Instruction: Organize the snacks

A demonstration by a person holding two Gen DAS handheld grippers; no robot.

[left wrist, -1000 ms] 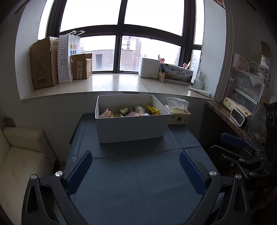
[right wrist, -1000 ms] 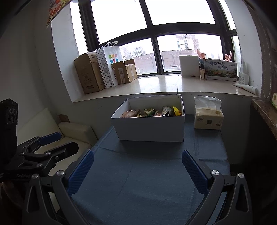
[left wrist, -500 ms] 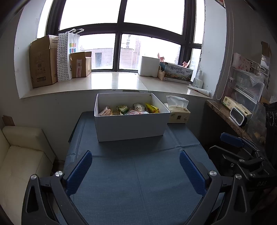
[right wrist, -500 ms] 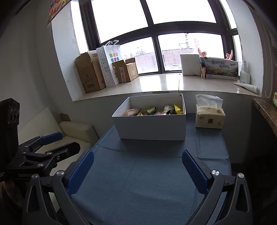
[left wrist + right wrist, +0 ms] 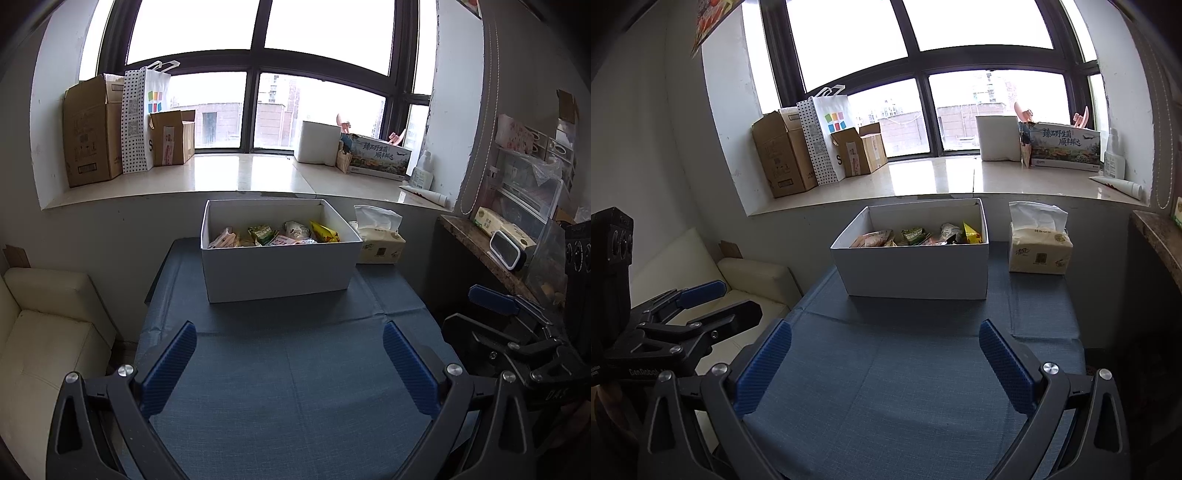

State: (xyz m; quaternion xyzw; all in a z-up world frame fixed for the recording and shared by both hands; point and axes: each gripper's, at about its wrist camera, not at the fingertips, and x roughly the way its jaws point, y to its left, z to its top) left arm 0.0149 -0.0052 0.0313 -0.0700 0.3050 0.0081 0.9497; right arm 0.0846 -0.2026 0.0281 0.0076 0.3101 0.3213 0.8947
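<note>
A white open box (image 5: 277, 269) (image 5: 916, 271) stands at the far end of the blue-clothed table (image 5: 288, 387) (image 5: 897, 387). Several snack packets (image 5: 284, 234) (image 5: 919, 236) lie inside it, among them a yellow one and a green one. My left gripper (image 5: 290, 365) hangs open over the near part of the table, nothing between its blue pads. My right gripper (image 5: 884, 363) is open too, also well short of the box. Each gripper shows at the edge of the other's view, the right gripper (image 5: 517, 332) on the right and the left gripper (image 5: 687, 314) on the left.
A tissue pack (image 5: 380, 243) (image 5: 1038, 243) sits right of the box. The windowsill (image 5: 240, 177) behind carries cardboard boxes (image 5: 92, 147), a paper bag and a printed carton (image 5: 380, 157). A cream sofa (image 5: 40, 332) stands left of the table, a cluttered shelf (image 5: 498, 236) right.
Both cameras have pulled back and risen slightly, so the box sits a little smaller and lower in view. Both grippers stay open and empty.
</note>
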